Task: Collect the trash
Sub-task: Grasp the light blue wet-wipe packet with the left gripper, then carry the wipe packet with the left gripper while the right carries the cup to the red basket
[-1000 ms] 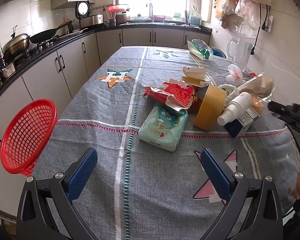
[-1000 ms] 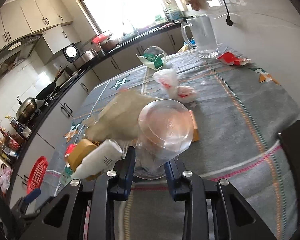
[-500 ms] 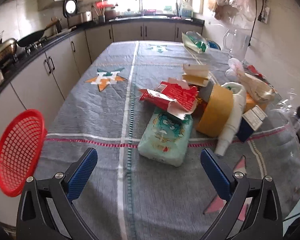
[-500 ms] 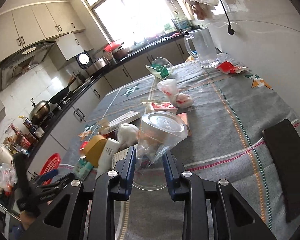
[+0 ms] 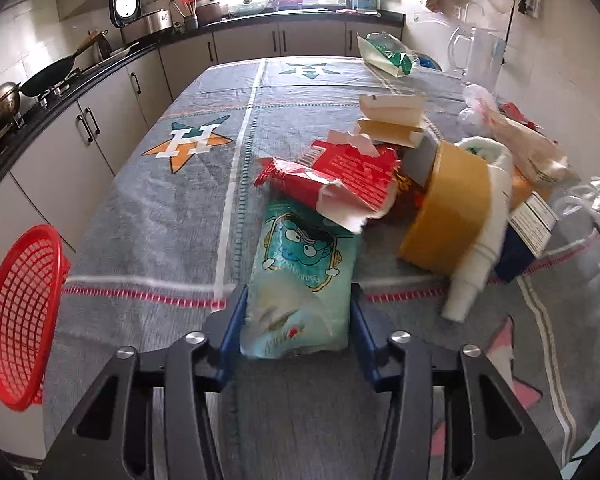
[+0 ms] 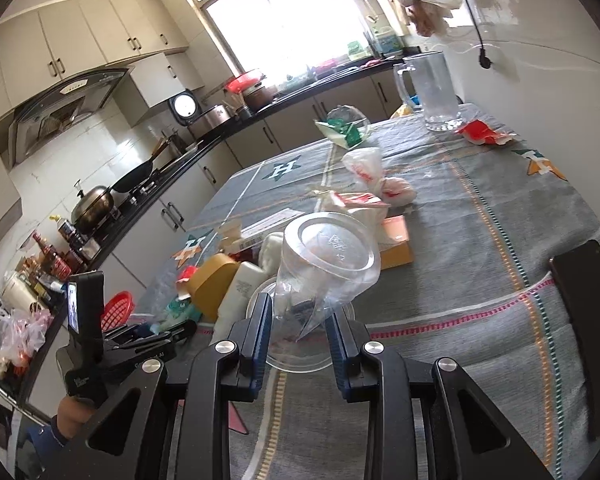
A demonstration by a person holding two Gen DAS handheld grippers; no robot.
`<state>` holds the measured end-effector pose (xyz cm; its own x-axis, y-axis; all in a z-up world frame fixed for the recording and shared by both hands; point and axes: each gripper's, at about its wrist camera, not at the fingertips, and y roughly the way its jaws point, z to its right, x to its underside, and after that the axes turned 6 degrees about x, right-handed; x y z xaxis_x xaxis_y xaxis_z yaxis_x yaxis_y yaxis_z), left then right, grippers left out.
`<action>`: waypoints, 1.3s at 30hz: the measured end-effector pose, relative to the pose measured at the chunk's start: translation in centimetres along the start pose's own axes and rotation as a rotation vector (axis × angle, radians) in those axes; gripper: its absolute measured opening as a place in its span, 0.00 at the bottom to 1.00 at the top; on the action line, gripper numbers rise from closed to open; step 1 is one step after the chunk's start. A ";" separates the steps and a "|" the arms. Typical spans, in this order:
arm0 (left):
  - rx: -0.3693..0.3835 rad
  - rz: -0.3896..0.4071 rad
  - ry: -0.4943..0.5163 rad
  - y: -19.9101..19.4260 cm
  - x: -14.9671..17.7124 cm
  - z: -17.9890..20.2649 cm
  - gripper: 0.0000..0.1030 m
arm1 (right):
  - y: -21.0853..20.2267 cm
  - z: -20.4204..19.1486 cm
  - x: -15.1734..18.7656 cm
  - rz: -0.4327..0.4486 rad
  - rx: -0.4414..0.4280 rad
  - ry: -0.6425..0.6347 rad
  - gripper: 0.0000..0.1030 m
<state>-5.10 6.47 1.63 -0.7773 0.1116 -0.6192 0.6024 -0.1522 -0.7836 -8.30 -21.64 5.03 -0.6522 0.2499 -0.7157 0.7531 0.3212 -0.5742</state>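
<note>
Right now my left gripper (image 5: 298, 322) has just been closing, and its jaws sit about halfway in on the near end of the teal wipes pack (image 5: 300, 280); the blue pads look pressed against both sides of it, pack flat on the tablecloth (image 5: 160, 208). My right gripper (image 6: 298, 332) is narrowed onto a crumpled clear plastic cup (image 6: 324, 264), pinched between the pads and held above the cloth. Using the wipes pack as anchor: overlapping its far end is the torn red wrapper (image 5: 340, 178); just right of that a yellow tape roll (image 5: 448, 208), a white bottle (image 5: 480, 248) leaning on it and a dark blue box (image 5: 524, 236) touching the bottle. Beyond the wrapper, a folded beige carton (image 5: 392, 120); further right, crumpled bags. Far past it all, a green-white bag (image 5: 384, 54) and a glass jug (image 6: 436, 88) near the table's back edge. Well left of the pack, off the table edge, hangs the red basket (image 5: 20, 312); nothing visible inside it. Progress, my call: early. Two items in grip, none binned as far as I can see, most of the pile untouched; wrapper, carton, bags left.
</note>
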 end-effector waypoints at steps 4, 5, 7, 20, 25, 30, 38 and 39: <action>0.039 0.027 -0.037 -1.6 1.3 -0.6 0.40 | 0.2 -1.5 0.5 -0.008 -0.027 -0.038 0.29; 0.045 0.039 -0.046 -2.1 1.7 -0.7 0.40 | 0.3 -1.9 0.6 -0.011 -0.037 -0.047 0.29; 0.052 0.056 -0.056 -2.7 2.3 -0.8 0.40 | 0.4 -2.7 0.9 -0.019 -0.056 -0.064 0.29; 0.026 0.138 -0.073 -5.8 2.9 -1.5 0.40 | 0.9 -6.8 2.5 -0.038 -0.113 -0.160 0.29; 0.016 0.141 -0.073 -5.8 3.0 -1.7 0.40 | 1.7 -7.2 3.0 -0.070 -0.116 -0.171 0.29; 0.019 0.135 -0.070 -5.5 3.0 -1.6 0.40 | 2.5 -7.0 3.5 -0.095 -0.105 -0.178 0.29; 0.025 0.125 -0.067 -5.0 3.3 -1.4 0.40 | 4.9 -5.8 3.9 -0.170 -0.037 -0.141 0.32; 0.024 0.126 -0.066 -5.0 3.3 -1.4 0.40 | 5.0 -5.8 3.9 -0.170 -0.035 -0.138 0.32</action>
<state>-10.40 8.98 3.45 -0.7066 0.0250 -0.7071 0.6919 -0.1847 -0.6979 -7.60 -13.81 1.70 -0.7496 0.0625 -0.6589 0.6283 0.3802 -0.6788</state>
